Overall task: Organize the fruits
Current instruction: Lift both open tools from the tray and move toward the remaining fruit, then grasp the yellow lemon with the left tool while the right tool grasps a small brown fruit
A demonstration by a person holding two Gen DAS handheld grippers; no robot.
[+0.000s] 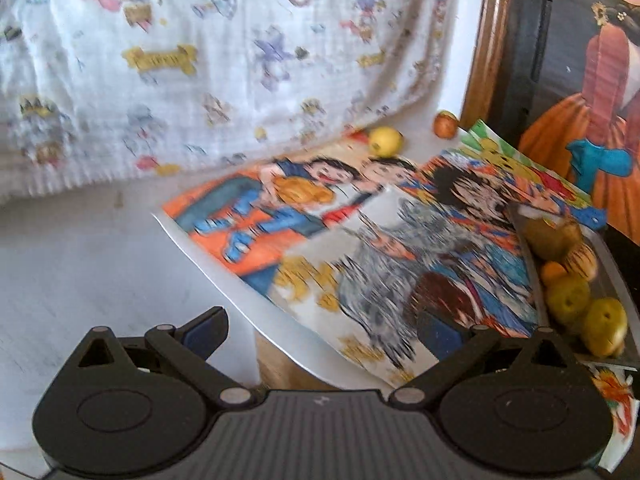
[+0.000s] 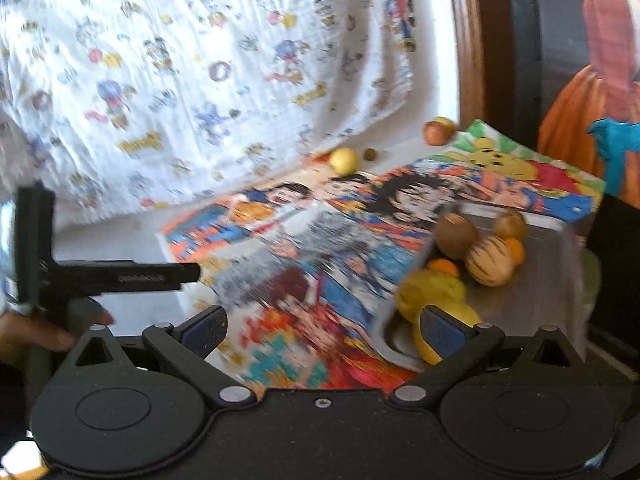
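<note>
Worktop (image 2: 132, 240) covered with bright cartoon posters (image 2: 304, 248) fills both views, with a patterned white cloth (image 2: 200, 80) hanging behind it. A metal tray (image 2: 548, 276) at the right of the frame holds most of the fruit. Two strays lie at upper centre, well beyond the fingers of both grippers: a yellow lemon (image 2: 344, 161) against the cloth, and a reddish apple (image 2: 438, 132) further right by the wooden frame. The right gripper (image 2: 320, 330) and the left gripper (image 1: 320, 326) both show fingers wide apart and empty. Neither looks clearly nearer to the strays.
</note>
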